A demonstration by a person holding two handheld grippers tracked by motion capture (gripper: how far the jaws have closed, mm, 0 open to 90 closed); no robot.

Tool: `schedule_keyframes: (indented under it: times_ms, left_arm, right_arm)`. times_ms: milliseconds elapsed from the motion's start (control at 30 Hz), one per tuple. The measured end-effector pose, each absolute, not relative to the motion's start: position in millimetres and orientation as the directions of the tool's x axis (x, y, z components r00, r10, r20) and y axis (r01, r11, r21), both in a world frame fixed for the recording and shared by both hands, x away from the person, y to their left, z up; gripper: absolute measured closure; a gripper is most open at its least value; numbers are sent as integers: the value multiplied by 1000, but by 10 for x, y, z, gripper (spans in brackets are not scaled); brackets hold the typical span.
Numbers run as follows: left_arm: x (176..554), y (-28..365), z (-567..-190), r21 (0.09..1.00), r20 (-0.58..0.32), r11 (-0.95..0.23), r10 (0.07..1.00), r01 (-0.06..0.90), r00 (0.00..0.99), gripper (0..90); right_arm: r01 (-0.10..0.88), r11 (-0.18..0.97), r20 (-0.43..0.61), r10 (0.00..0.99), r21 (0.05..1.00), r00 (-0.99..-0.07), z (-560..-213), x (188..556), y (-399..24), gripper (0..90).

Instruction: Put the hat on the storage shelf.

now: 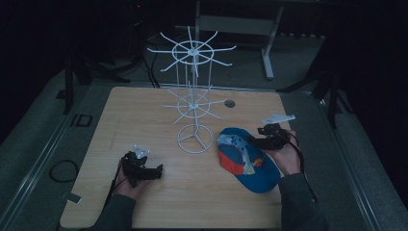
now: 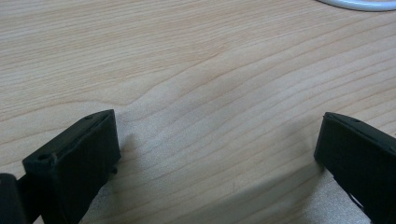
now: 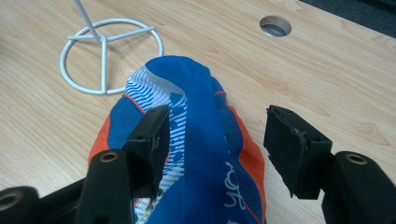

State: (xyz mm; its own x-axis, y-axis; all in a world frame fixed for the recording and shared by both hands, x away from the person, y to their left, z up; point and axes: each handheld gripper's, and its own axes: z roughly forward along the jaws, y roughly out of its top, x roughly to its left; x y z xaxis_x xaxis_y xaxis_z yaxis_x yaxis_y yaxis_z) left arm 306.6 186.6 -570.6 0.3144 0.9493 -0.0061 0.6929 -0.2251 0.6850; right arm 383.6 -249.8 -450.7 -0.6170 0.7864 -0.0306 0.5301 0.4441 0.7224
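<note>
Your right gripper (image 3: 215, 140) straddles the cap (image 3: 196, 93) with jaws wide; its view reveals the rack's (image 1: 194, 96) ring base beside it. Your left gripper (image 2: 217, 154) gapes over bare table (image 2: 196, 60).

Light wood-grain desk (image 1: 144, 110) with rounded corners

A white wire two-tier display rack (image 1: 194, 103) stands on its ring base near the middle; a blue, orange and white cap (image 1: 245, 161) lies just beside it, and a round cable hole (image 1: 230, 103) sits farther back.

I can't read any text here; the white scrawl on the cap (image 3: 205, 154) stays illegible to me.
</note>
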Motion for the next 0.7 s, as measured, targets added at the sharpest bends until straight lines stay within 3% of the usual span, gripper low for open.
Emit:
schedule_keyframes:
  times_ms: [700]
  left_arm:
    - [3063, 1861, -5706, 684, -9, -225, 948, 693, 317, 1]
  right_arm:
    - [568, 482, -1, 763, 666, -647, -4479, 3988, -2407, 401]
